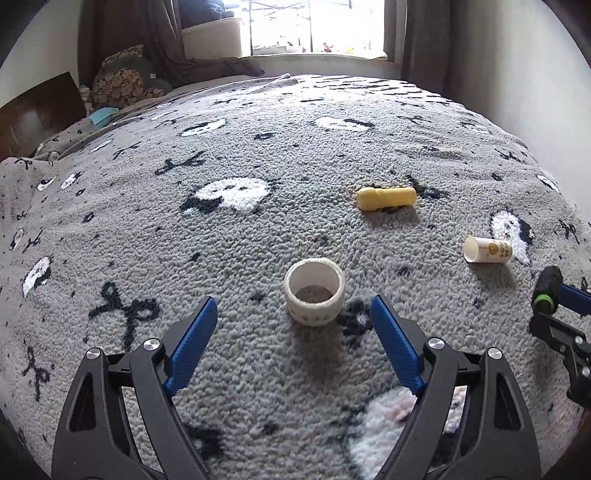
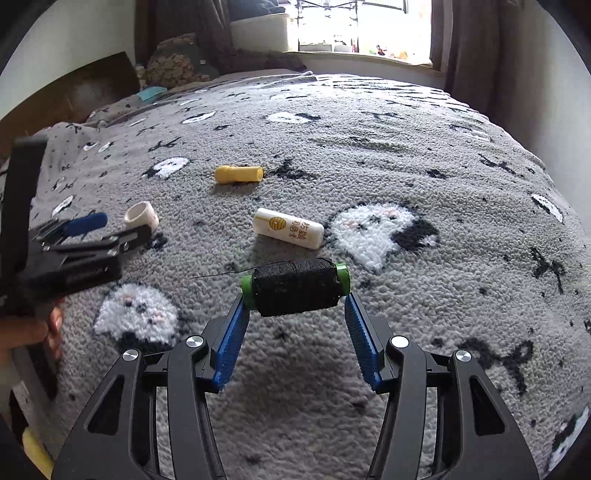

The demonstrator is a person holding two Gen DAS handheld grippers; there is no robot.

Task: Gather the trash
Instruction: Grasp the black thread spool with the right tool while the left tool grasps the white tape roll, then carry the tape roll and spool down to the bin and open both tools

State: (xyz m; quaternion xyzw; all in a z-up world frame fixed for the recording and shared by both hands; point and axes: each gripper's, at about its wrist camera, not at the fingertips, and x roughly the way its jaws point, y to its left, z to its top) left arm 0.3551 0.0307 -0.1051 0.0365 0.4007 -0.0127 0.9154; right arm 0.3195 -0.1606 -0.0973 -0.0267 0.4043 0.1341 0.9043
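Note:
A white tape ring (image 1: 314, 291) stands on the grey patterned blanket (image 1: 258, 369), just ahead of my left gripper (image 1: 293, 301). That gripper is open, with its blue pads apart from the ring. My right gripper (image 2: 295, 295) is shut on a black thread spool (image 2: 295, 291) with green ends, gripped end to end. The spool (image 1: 548, 284) also shows at the right edge of the left wrist view. Beyond it lie a white tube with yellow print (image 2: 288, 229) and a yellow tube (image 2: 239, 174). The right wrist view shows the left gripper (image 2: 110, 229) beside the tape ring (image 2: 141, 215).
The blanket covers a bed that fills both views. Pillows (image 1: 122, 79) and a brown board (image 1: 37, 107) sit at the back left. A bright window (image 1: 314, 26) with dark curtains is behind. A hand (image 2: 33, 332) holds the left gripper's handle.

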